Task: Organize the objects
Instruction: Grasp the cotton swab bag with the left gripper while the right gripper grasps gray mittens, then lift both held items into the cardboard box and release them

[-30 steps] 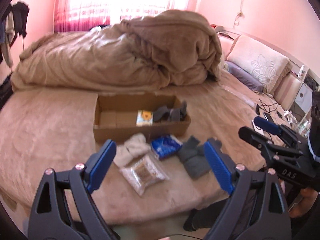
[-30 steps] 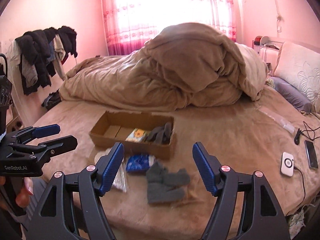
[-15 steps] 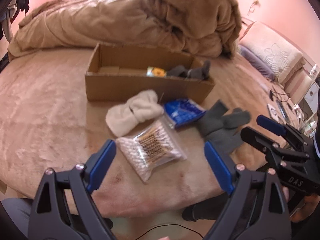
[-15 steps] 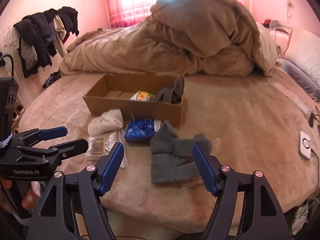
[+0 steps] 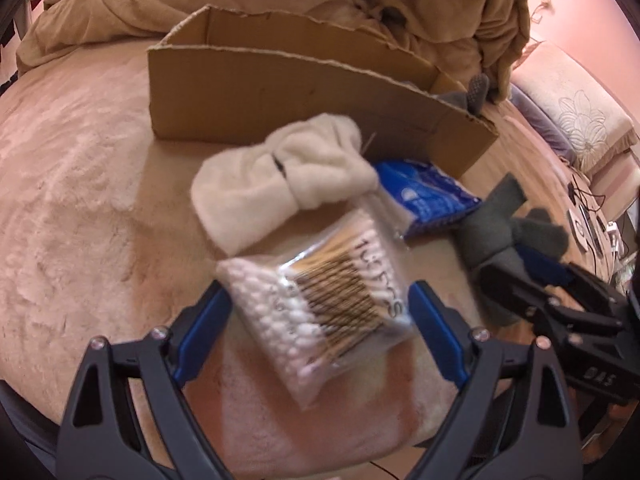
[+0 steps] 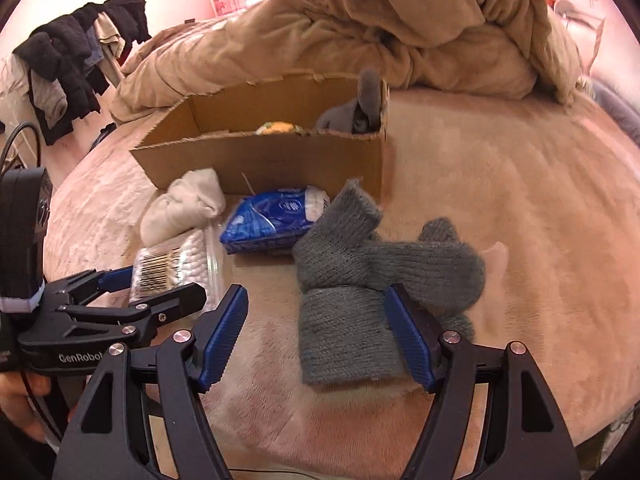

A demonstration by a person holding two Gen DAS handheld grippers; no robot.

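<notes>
A clear bag of cotton swabs lies on the bed, between the open jaws of my left gripper. Beyond it lie a white sock bundle and a blue packet. Grey socks lie at the near bed edge; my right gripper is open with its jaws around their near end. An open cardboard box stands behind, holding grey socks and a yellow packet. The swab bag and left gripper also show in the right wrist view.
A heaped beige duvet lies behind the box. Pillows and cabled devices are at the right. Dark clothes hang at the far left. The bed edge is just below the grippers.
Both grippers have moved forward and down toward the bed. The left now straddles the swab bag, the right the grey socks. Both stay open.
</notes>
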